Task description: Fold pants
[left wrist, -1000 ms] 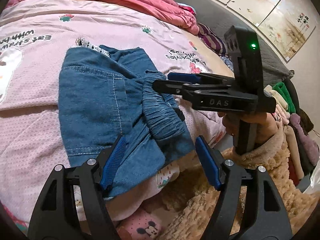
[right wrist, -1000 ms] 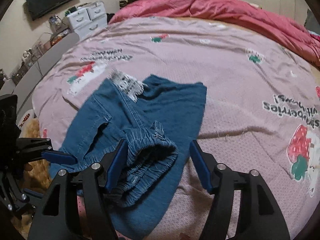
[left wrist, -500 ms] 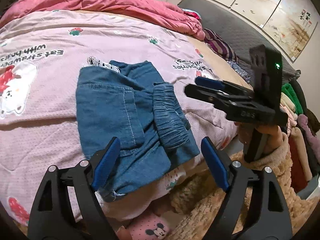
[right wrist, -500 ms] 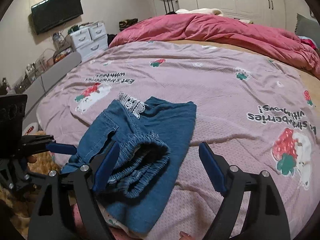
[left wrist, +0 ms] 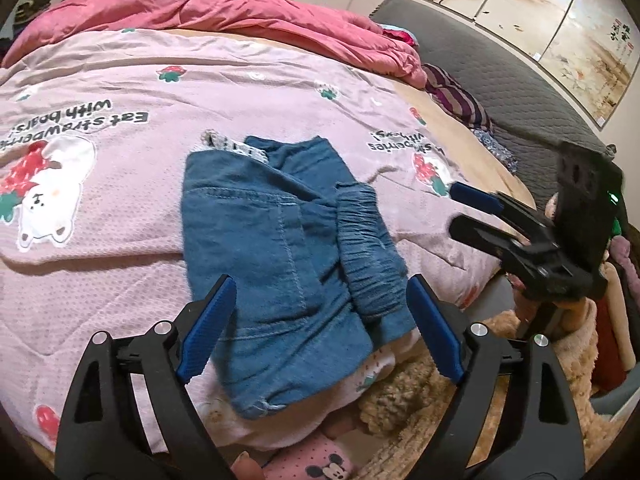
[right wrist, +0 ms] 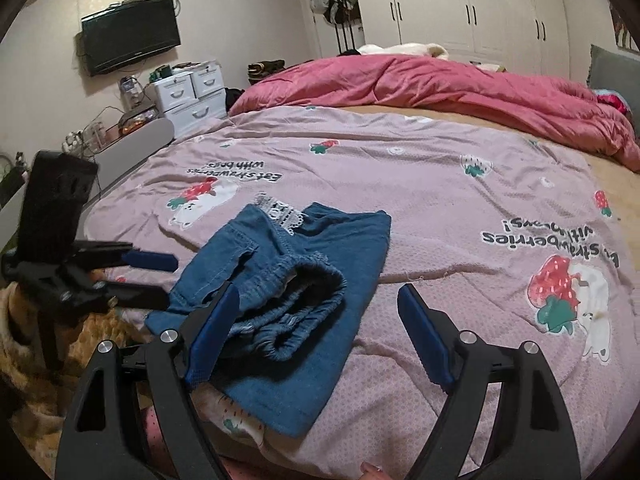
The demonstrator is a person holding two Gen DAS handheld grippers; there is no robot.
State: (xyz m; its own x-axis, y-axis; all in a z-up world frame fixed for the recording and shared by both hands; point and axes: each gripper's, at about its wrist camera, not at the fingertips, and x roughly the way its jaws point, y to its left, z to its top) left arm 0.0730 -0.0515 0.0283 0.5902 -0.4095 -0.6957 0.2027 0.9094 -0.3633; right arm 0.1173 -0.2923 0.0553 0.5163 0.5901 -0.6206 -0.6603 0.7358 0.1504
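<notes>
**Status: 1 pr denim pants folded, 2 grippers clear**

1 pr blue denim pants (left wrist: 280, 264) lies folded in a compact stack at near edge of pink strawberry-print bedspread (left wrist: 120, 240), elastic waistband on top. Left gripper (left wrist: 320, 328): jaws just widened, spread apart, nothing clamped. Right gripper (right wrist: 316, 332): jaws spread wide, no cloth pinched. 1 red comforter (right wrist: 440, 80) bunched at far side.

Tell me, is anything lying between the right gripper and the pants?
Nothing visible does. The right gripper is open just above the pants, near their elastic waistband. Only the pink blanket lies around them, and the left gripper is off to the side.
</notes>
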